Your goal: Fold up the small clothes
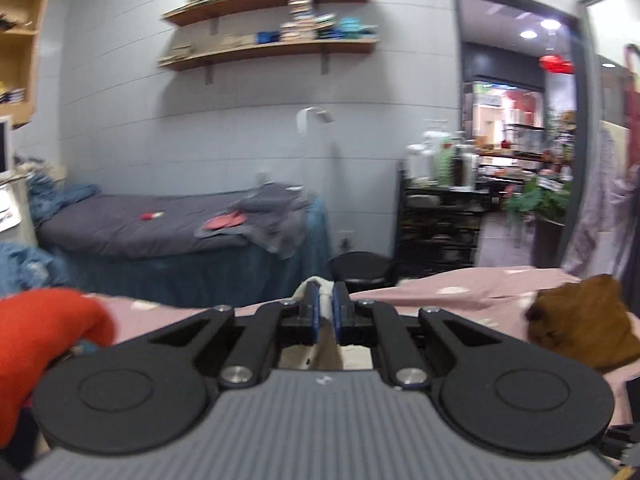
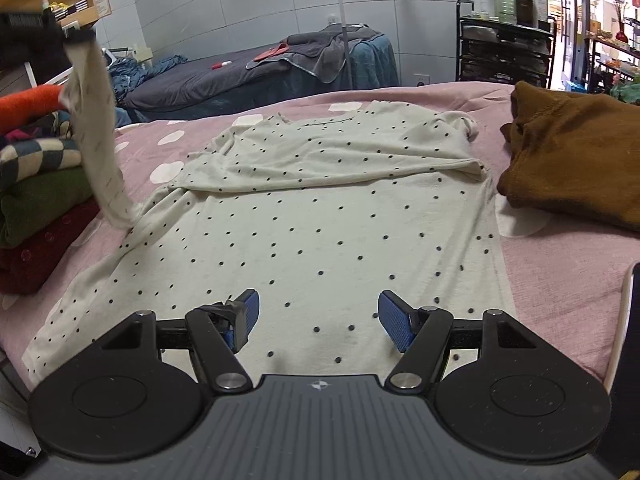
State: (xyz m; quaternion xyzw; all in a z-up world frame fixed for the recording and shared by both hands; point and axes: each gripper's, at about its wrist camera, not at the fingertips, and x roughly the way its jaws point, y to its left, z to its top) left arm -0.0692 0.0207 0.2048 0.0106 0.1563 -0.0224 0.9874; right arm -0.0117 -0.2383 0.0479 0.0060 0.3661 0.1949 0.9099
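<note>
The cream dotted shirt [image 2: 304,216] lies spread on the pink bed [image 2: 560,264], its upper part folded over; one sleeve [image 2: 96,128] is lifted off the bed at the left, pinched in the left tongs [image 1: 326,308], whose blue pads [image 1: 340,312] are closed on the pale cloth. The right tongs [image 2: 318,320] hover wide apart and empty above the shirt's lower hem; a folded stack of clothes [image 2: 36,200] sits at the left, a brown garment [image 2: 572,164] at the right.

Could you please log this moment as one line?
left gripper: shut on sleeve, lifted | right gripper: open over shirt | fold: begun
</note>
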